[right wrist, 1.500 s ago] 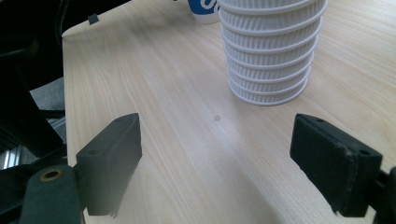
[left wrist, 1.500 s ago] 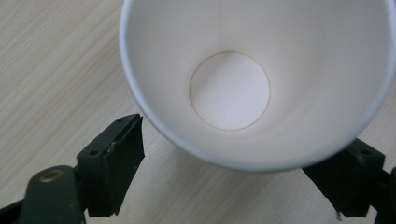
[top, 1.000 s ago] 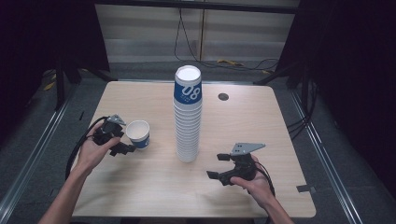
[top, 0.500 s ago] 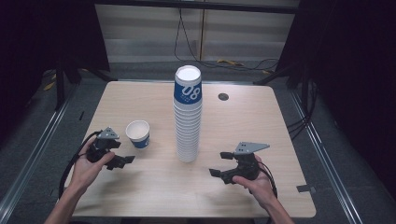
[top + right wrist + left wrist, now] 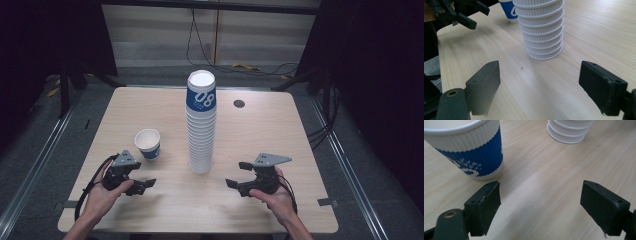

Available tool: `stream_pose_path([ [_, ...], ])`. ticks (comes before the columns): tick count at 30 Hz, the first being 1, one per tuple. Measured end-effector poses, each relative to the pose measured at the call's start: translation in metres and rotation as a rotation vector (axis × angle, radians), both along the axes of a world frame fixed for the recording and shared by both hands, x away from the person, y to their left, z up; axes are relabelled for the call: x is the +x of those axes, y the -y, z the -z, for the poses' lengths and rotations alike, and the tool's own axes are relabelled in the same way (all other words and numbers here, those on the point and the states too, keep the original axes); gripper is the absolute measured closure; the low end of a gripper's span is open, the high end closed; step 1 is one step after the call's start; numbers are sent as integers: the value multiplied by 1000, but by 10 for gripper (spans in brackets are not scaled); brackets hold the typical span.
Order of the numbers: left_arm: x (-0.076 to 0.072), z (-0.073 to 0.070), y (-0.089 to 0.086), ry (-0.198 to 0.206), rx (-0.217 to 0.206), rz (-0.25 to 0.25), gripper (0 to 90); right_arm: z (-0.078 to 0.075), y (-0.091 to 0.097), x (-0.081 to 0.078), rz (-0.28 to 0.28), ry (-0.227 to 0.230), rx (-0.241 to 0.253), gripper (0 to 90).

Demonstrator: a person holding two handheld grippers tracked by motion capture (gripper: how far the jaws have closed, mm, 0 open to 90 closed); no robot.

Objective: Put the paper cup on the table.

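A tall stack of white ribbed paper cups (image 5: pixel 201 125), topped by a blue-banded one, stands mid-table. A single blue-and-white cup (image 5: pixel 148 143) stands upright to its left. My left gripper (image 5: pixel 142 186) is open and empty, in front of that cup and apart from it. In the left gripper view the cup (image 5: pixel 471 150) sits just beyond the left jaw, and the stack's base (image 5: pixel 569 131) lies farther off. My right gripper (image 5: pixel 238 174) is open and empty, right of the stack. In the right gripper view the stack (image 5: pixel 541 30) rises ahead of the wide jaws (image 5: pixel 539 87).
The light wooden table (image 5: pixel 280 135) has a round cable hole (image 5: pixel 239 103) at the back right. Dark floor and metal rails surround it. The left gripper (image 5: pixel 464 15) appears far off in the right gripper view.
My left gripper has drawn back from beside the single cup toward the table's near edge, leaving the cup standing. The right gripper has stayed put.
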State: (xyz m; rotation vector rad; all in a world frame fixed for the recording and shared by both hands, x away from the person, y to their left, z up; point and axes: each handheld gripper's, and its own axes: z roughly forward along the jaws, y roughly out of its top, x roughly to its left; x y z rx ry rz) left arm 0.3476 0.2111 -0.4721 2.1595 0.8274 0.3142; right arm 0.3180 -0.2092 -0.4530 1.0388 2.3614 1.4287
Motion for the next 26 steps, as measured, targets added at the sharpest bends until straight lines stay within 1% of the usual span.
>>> stream_pose_path([
  [1, -2, 1, 2, 4, -28, 1, 164, 0, 0, 0, 0, 3, 2, 176],
  [2, -3, 1, 3, 6, -38, 2, 165, 0, 0, 0, -1, 2, 3, 176],
  [5, -8, 2, 8, 39, -67, 3, 164, 0, 0, 0, 0, 2, 7, 176],
  [7, -12, 3, 12, 38, -104, 16, 164, 1, -1, 1, -1, 5, 7, 176],
  [8, -14, 4, 14, 38, -106, 23, 164, 1, -2, 1, -2, 4, 6, 176],
  [10, -17, 5, 19, 50, -116, 22, 164, 2, -2, 1, -4, 4, 8, 176],
  [11, -19, 6, 22, 45, -132, 21, 164, 2, -3, 1, -3, 2, 7, 175],
  [12, -21, 6, 24, 42, -155, 2, 164, 2, -3, 1, -2, 4, 8, 175],
  [13, -23, 5, 26, 54, -168, -1, 164, 3, -3, 1, -5, 3, 7, 175],
  [14, -24, 4, 28, 51, -178, 5, 164, 3, -4, 2, -8, 3, 5, 175],
  [16, -25, 5, 32, 41, -205, 2, 162, 4, -4, 3, -11, 0, 4, 175],
  [17, -24, 6, 34, 23, -224, 4, 158, 5, -5, 3, -10, -1, 4, 175],
  [18, -24, 7, 35, 13, -225, 13, 158, 5, -5, 3, -11, -2, 3, 175],
  [19, -23, 8, 37, 15, -227, 12, 158, 6, -6, 3, -9, -2, 4, 175],
  [21, -19, 12, 38, -7, -248, 13, 158, 7, -7, 2, -11, 3, 7, 175],
  [22, -17, 13, 39, 3, -241, 14, 161, 8, -8, 2, -8, 3, 3, 175],
  [23, -17, 13, 39, 19, -220, 9, 166, 9, -8, 2, -6, -1, 0, 175],
  [24, -16, 13, 39, 11, -220, -4, 163, 10, -9, 3, -2, -3, -3, 175],
  [25, -17, 13, 38, -13, -261, -10, 163, 11, -9, 2, 1, -5, 2, 175],
  [26, -20, 13, 38, -27, -292, 5, 163, 11, -9, 2, 0, -4, 4, 175],
])
